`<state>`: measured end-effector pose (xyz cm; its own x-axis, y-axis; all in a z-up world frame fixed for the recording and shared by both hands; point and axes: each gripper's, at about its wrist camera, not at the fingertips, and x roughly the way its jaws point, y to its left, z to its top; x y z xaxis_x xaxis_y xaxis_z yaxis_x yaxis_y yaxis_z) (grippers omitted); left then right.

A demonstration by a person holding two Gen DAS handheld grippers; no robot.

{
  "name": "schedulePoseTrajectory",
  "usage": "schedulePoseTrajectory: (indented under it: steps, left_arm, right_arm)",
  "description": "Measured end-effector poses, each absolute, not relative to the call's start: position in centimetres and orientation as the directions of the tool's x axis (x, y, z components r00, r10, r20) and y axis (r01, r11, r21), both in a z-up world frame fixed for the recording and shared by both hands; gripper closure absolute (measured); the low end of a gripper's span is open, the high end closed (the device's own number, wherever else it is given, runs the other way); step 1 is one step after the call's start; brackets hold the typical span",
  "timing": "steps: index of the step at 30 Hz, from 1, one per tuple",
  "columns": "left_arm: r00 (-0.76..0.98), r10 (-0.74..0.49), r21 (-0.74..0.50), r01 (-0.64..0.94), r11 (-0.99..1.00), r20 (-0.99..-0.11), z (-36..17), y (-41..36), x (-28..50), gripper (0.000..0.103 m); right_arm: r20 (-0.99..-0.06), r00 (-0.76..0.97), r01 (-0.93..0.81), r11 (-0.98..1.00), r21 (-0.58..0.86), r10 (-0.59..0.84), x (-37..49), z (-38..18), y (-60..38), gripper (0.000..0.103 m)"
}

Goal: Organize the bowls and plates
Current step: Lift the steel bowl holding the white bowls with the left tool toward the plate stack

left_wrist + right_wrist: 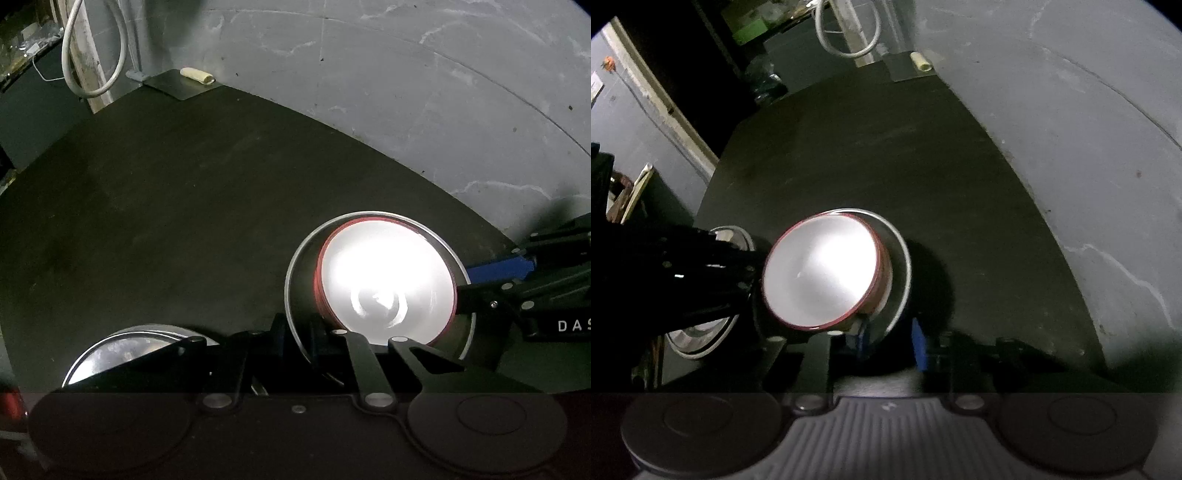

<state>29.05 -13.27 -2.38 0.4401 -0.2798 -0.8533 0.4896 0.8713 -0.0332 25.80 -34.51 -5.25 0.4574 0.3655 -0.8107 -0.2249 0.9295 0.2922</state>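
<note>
A white bowl with a red rim sits inside a steel plate on the dark round table. My left gripper reaches it from the near side, its jaws at the plate's near rim; how far they stand apart is hidden. My right gripper is open around the near edge of the bowl and plate, blue pads either side. It also shows in the left wrist view at the bowl's right. A second steel plate lies to the left.
The table edge curves along the right, with grey concrete floor beyond. A dark flat sheet with a pale roll lies at the far edge. A white cable loop hangs by a post there.
</note>
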Motion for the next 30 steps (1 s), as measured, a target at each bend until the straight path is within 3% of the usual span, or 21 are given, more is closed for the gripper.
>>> schedulePoseTrajectory:
  steps: [9,30]
  left_arm:
    - [0.45,-0.276,-0.026,0.487,0.873,-0.849,-2.51,-13.49,29.03,0.091]
    - [0.468,-0.302,-0.059,0.466,0.883,-0.83,-2.38,-12.8,28.3,0.094]
  right_arm:
    - [-0.828,0.414,-0.243,0.923,0.299,0.377,26.84,-5.97,-33.76,0.072]
    - [-0.816,0.442,-0.251,0.925,0.285,0.371,25.94,-5.61,-33.68,0.076]
